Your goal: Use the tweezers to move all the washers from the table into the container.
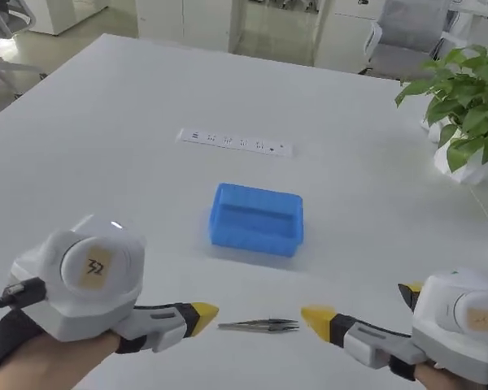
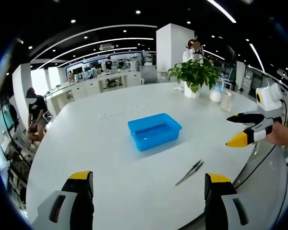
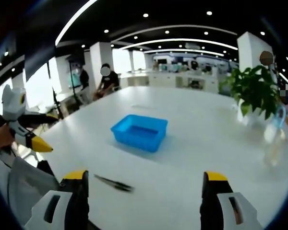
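White surface (image 1: 130, 106) stretches wide ahead of me in the head view, with office chairs beyond its far edge, a power strip (image 1: 234, 142) lying flat farther out and a leafy plant (image 1: 468, 97) at the far right. The blue container (image 1: 256, 219) sits near the middle, open side up, its inside showing plain blue floor. Nearer to me the tweezers (image 1: 259, 325) lie flat on the surface, long axis running left to right across the view, between the yellow tip of my left tongs (image 1: 197, 317) and my right tongs (image 1: 363, 304), apart from both. Which end carries the points I cannot tell. In the left gripper view my own tongs (image 2: 148, 178) stand wide apart with nothing between them. The tweezers (image 2: 189, 172) lie just ahead toward the right jaw, slanting up to the right, and the container (image 2: 154, 130) rests farther on, its floor bare blue. My right tongs (image 2: 236, 129) come in from the right, jaws parted, above the surface edge, and the plant (image 2: 194, 74) stands at the far side with people in the background. In the right gripper view my own tongs (image 3: 145, 176) are likewise spread wide and hold nothing. The tweezers (image 3: 113, 183) show blurred, just beside the left jaw, slanting down to the right. The container (image 3: 139, 131) sits beyond them, my left tongs (image 3: 38, 143) enter at the left, and the plant (image 3: 254, 91) stands at the right.
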Demonstrator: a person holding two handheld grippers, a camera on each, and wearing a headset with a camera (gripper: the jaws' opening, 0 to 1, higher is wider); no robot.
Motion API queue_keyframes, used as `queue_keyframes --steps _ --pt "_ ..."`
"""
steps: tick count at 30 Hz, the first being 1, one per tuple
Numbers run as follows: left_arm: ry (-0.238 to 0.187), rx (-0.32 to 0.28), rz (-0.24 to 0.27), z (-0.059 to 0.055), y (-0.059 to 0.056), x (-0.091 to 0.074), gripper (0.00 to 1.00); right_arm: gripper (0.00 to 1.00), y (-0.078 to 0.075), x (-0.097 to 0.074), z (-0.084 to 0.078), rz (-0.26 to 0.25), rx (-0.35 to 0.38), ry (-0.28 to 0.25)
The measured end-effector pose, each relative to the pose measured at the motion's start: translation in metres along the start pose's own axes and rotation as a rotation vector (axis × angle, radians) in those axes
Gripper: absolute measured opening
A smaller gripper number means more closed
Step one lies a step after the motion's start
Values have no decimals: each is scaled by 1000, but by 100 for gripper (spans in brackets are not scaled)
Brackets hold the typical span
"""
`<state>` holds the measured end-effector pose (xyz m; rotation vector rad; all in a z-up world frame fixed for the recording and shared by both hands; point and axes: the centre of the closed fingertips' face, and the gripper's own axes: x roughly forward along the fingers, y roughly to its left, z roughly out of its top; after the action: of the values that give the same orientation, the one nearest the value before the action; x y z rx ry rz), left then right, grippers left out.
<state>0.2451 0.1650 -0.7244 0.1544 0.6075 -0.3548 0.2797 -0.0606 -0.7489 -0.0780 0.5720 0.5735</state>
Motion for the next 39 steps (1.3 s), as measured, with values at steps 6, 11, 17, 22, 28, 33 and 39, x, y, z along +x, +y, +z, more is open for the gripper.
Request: queue_keyframes --steps 6,11,17,22,28,33,39 --pt "-1 -1 12 2 -3 2 99 98 -4 4 -5 27 -14 12" --pt "-9 -17 16 4 -7 1 99 98 -5 2 0 44 -20 7" --pt "4 -26 53 6 -8 0 99 97 -5 3 1 75 -20 16" --pt "23 -49 67 0 -10 4 99 97 -3 4 3 101 -27 13" --pt "29 -57 94 2 -13 2 99 97 -5 9 0 136 -31 22" --pt "44 -49 114 0 -16 3 97 97 -14 10 1 152 -13 20" --pt "53 -31 123 -1 -11 8 97 97 -16 14 5 157 -21 14"
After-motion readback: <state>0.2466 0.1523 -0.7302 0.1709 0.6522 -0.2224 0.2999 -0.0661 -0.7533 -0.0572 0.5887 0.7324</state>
